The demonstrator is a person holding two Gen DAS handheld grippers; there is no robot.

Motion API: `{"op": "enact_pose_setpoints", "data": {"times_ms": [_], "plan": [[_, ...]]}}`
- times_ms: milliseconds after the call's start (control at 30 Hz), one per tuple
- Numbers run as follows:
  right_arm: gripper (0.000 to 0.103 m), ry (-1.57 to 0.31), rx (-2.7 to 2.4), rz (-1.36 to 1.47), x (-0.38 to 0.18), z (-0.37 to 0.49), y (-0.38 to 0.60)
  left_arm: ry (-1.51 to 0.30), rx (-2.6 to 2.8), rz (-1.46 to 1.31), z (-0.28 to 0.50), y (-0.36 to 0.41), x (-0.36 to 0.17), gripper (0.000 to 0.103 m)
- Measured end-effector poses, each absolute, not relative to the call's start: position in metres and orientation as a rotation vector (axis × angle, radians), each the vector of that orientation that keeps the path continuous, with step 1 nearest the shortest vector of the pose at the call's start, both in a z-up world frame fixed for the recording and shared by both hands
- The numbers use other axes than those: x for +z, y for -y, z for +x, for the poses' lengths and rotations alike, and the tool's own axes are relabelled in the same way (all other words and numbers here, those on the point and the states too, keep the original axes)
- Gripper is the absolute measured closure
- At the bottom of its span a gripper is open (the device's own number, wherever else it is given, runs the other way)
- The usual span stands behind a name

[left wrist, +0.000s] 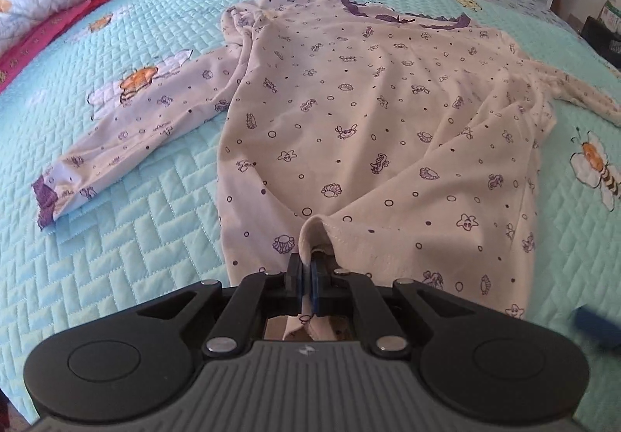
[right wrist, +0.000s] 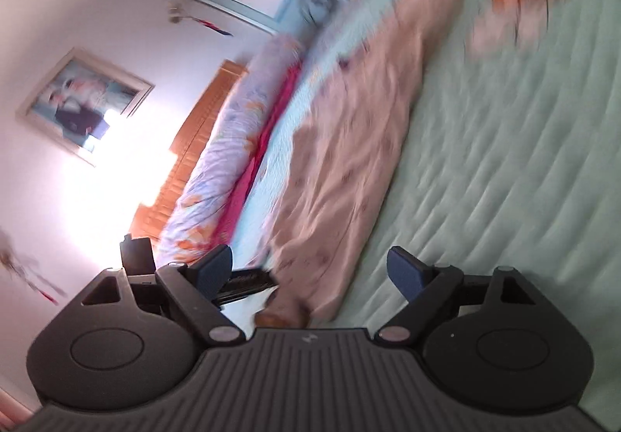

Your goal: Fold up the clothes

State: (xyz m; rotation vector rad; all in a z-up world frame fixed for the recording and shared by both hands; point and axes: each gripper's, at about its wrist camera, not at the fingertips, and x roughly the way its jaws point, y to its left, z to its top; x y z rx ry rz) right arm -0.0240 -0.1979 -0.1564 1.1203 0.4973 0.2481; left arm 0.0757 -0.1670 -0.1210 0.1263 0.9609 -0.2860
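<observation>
Pinching the hem of the pajama top [left wrist: 349, 129] in the left gripper [left wrist: 309, 271], low centre of frame. Holding the right gripper [right wrist: 310, 273] wide and empty. Lying spread across the quilt [left wrist: 116, 238], sleeves out; folding barely beginning.

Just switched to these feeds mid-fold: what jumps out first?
The pale printed pyjama top lies spread across the turquoise quilt, purple-trimmed neckline at the far end. The left tongs are shut on its near hem, bunching it. The right tongs stand open and empty, tilted, in a blurred view.
</observation>
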Motion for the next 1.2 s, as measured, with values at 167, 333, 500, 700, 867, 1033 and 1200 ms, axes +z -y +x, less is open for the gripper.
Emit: {"op": "enact_pose_setpoints", "data": {"times_ms": [167, 333, 500, 700, 867, 1033, 1200], "plan": [[0.022, -0.577, 0.239, 1.266, -0.16, -0.008, 0.196, -0.954, -0.292, 0.12, 0.075, 0.167, -0.124, 0.1], [0.047, -0.717, 0.194, 1.271, -0.162, 0.006, 0.18, -0.952, -0.3, 0.099, 0.075, 0.163, -0.125, 0.1], [0.062, -0.752, 0.145, 1.271, -0.17, 0.009, 0.168, -0.953, -0.311, 0.078, 0.076, 0.159, -0.125, 0.1], [0.099, -0.758, 0.112, 1.231, -0.179, 0.005, 0.166, -0.979, -0.301, 0.066, 0.071, 0.155, -0.119, 0.094], [0.103, -0.745, 0.127, 1.103, -0.174, 0.0, 0.161, -0.991, -0.301, 0.063, 0.051, 0.145, -0.107, 0.061], [0.103, -0.717, 0.122, 0.94, -0.156, -0.007, 0.157, -0.96, -0.316, 0.028, 0.028, 0.133, -0.092, 0.06], [0.103, -0.652, 0.098, 0.862, -0.136, -0.016, 0.171, -0.911, -0.315, 0.004, 0.017, 0.128, -0.077, 0.06]]}}
